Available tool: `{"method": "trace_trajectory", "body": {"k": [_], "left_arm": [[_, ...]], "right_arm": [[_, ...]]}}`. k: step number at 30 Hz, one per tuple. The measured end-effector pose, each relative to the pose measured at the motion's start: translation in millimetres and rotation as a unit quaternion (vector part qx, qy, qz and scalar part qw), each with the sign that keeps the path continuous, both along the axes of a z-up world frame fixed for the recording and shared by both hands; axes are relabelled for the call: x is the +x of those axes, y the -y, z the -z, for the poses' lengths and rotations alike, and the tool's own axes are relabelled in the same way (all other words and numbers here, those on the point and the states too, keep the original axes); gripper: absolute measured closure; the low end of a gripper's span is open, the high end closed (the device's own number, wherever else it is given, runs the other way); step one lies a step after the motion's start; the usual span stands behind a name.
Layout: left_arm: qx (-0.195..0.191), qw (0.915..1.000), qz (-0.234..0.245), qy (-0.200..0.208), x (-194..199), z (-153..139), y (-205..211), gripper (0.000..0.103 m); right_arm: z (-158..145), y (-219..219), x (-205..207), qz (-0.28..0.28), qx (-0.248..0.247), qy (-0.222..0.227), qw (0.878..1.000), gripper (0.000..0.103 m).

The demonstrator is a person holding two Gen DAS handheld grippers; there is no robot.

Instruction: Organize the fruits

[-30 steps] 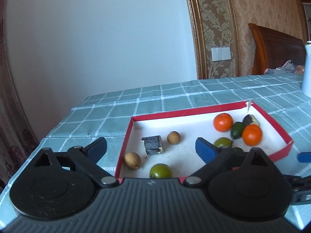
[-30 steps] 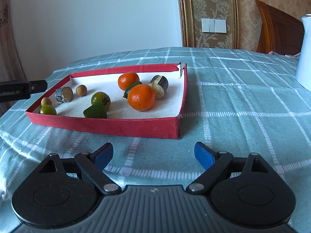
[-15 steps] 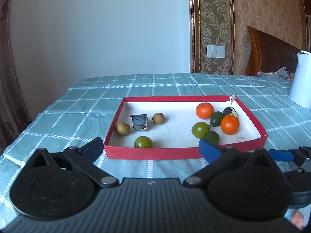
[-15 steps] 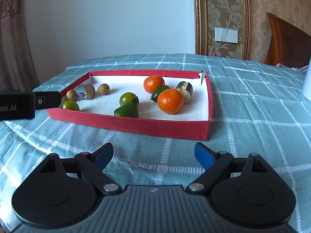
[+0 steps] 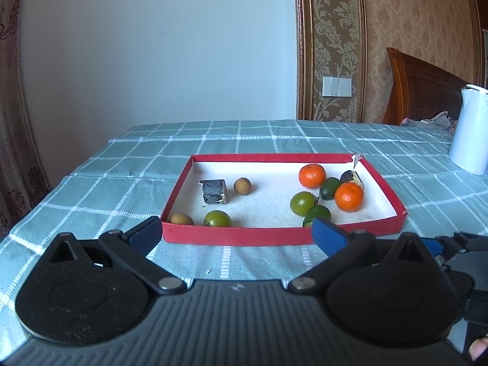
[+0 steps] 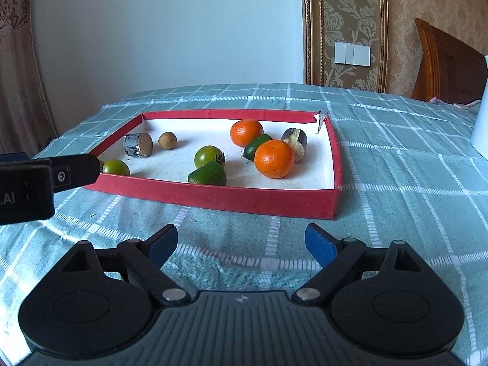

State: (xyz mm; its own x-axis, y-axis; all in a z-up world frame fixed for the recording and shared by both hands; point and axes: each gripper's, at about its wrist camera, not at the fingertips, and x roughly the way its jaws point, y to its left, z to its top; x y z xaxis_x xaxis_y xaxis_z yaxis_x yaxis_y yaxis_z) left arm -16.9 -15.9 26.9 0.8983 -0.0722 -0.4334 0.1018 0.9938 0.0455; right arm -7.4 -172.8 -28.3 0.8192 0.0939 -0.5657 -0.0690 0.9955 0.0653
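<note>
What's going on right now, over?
Both grippers open, empty, short of tray. Fruit all in tray. Nothing in the way.

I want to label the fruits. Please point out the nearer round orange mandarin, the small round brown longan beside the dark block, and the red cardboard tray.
nearer round orange mandarin (image 6: 274,158), right wrist view, front skin
small round brown longan (image 6: 167,140), right wrist view, centre
red cardboard tray (image 6: 213,196), right wrist view, near wall

Each tool is matte black plastic: a ribbed grey-black housing, two round speckled discs, and angled link arms on silver rivets. The left tool (image 5: 236,233) and right tool (image 6: 241,241) carry blue fingertips (image 6: 318,244).
</note>
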Motion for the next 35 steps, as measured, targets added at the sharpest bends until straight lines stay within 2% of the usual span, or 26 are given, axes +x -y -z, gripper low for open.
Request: {"method": "trace_trajectory", "body": {"k": [35], "left_arm": [[0.024,0.9997,0.007,-0.001,-1,13,4,0.0]], "right_arm": [[-3,-20,1,-0.014,-0.026,0.014,0.999,0.012]]}}
